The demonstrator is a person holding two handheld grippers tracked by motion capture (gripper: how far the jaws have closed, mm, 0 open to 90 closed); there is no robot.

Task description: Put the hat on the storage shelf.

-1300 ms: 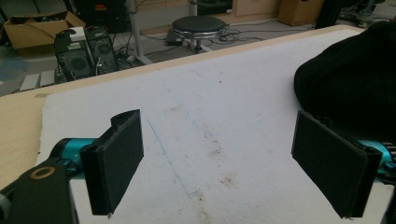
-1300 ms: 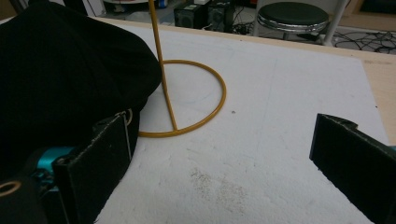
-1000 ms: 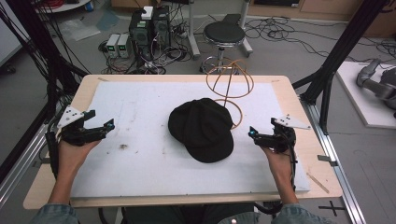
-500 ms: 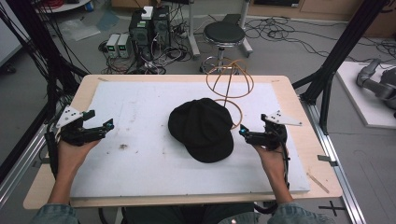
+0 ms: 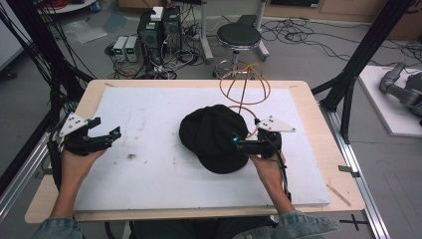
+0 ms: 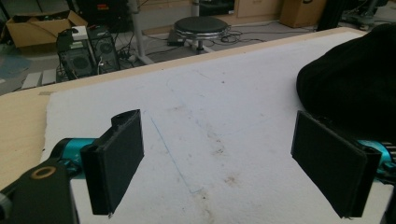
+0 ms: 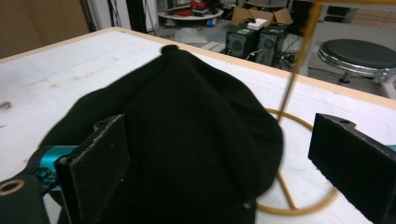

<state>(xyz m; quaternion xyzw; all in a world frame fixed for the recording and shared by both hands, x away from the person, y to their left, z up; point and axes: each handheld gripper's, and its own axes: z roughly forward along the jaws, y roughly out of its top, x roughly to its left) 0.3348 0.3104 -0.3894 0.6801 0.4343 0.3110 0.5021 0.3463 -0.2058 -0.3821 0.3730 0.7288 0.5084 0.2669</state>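
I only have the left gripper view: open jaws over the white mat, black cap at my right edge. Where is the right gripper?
Observer: The right gripper is at the black cap, at its right side.
Operator: Closed on it?
Observer: No. In the right gripper view its jaws stand open, with the cap's edge between them.
Operator: Anything behind the cap?
Observer: A wire stand, its ring base partly under the cap.
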